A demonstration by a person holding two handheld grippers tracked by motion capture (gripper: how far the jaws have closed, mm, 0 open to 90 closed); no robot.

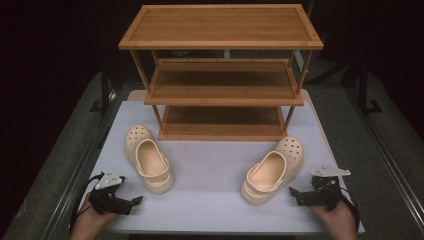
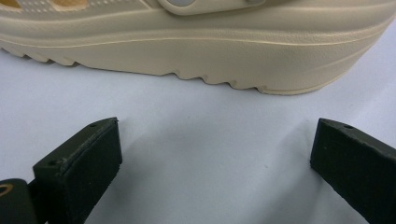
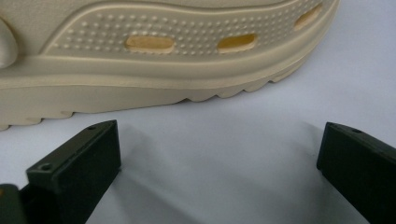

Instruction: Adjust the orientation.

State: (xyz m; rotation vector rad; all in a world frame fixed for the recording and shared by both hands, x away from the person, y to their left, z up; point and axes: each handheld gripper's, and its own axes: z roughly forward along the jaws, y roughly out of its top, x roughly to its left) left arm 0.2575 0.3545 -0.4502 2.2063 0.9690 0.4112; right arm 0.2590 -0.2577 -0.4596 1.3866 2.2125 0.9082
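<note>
High view: both clogs sit on the white surface [image 1: 215, 200] before the shelf [image 1: 220, 75]. Left gripper [image 1: 131, 202] and right gripper [image 1: 296, 194] have jaws spread, empty; grip each sole's sidewall squarely.

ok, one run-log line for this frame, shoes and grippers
left gripper: open, empty, facing left clog | right gripper: open, empty, facing right clog | both clogs on table | rack: empty

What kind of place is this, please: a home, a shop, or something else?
Probably a staged recording setup, not a home: a white-topped table stands in dark surroundings, bearing an empty wooden shoe rack and two cream clogs, with the left gripper and right gripper open beside them.
</note>
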